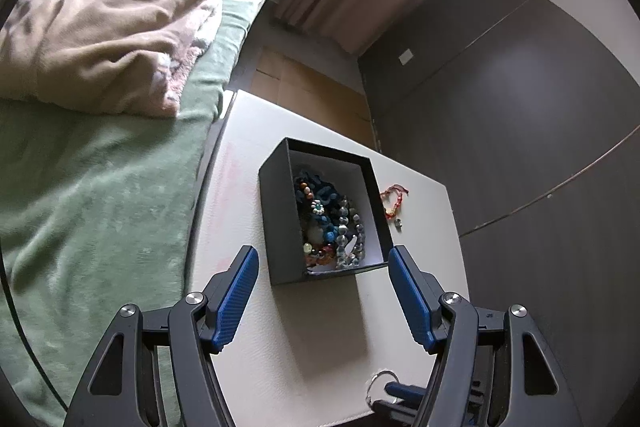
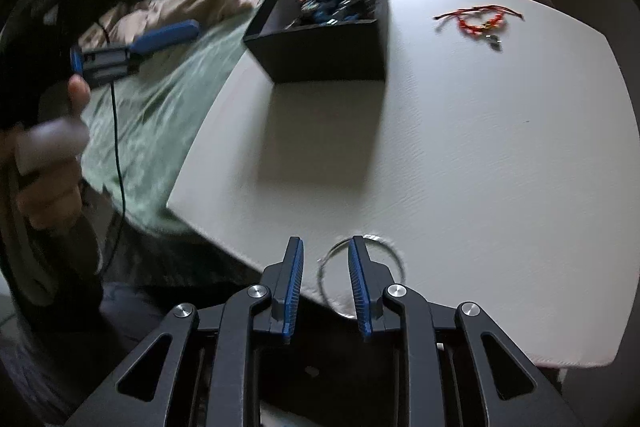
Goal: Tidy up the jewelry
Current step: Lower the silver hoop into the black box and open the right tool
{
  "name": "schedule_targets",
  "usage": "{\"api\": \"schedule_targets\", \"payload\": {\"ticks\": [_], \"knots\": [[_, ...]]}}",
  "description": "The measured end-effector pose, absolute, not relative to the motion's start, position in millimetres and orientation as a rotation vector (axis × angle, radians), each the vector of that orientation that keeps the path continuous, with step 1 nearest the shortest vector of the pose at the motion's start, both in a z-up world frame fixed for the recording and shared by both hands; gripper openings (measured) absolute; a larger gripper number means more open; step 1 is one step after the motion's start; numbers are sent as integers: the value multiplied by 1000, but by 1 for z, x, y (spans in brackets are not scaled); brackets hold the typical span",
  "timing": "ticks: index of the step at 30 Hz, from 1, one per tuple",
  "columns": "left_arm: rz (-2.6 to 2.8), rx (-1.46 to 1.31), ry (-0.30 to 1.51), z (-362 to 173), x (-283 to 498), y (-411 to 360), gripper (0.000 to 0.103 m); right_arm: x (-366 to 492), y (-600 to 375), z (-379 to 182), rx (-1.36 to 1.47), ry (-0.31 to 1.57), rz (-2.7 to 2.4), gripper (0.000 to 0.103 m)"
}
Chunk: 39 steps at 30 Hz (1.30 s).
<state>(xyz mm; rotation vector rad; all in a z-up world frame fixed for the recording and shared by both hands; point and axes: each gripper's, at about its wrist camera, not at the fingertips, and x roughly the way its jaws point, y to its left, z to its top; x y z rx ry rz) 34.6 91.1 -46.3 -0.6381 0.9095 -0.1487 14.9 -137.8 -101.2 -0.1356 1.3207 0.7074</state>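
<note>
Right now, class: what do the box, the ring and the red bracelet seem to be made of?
Box: probably matte black card; flat thin walls, pale lining.
Ring: likely polished metal; thin, silvery, glinting.
Red bracelet: apparently red cord with small glossy beads.

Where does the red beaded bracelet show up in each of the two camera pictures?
Left wrist view: the red bracelet lies on the white table, just right of the black box, right of centre.
Right wrist view: the bracelet lies upper right, apart from the box on its right.
Shared landmark: the black box of jewelry.
</note>
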Motion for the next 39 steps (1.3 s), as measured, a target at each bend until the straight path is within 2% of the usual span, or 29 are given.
{"api": "schedule_targets", "payload": {"ticks": [2,4,5,11,19,24,29,39], "knots": [[-142,-643,904,-46,33,95,68,10,-133,-104,-167,1325,703,25],[-134,-653,901,-46,30,99,68,7,-128,-109,-209,1328,681,20],[-131,-658,900,-46,28,101,68,6,-125,-114,-236,1333,661,13],[-128,-674,899,-49,27,104,68,6,-113,-124,-316,1293,621,4],[-136,-686,890,-49,33,105,68,43,-137,-105,-132,1245,592,4],[-137,-690,882,-48,42,105,68,62,-150,-78,12,1150,609,4],[-135,-693,875,-48,51,104,68,70,-136,-55,85,1044,644,4],[-121,-721,862,-53,71,112,68,109,-104,-45,213,962,727,4]]}}
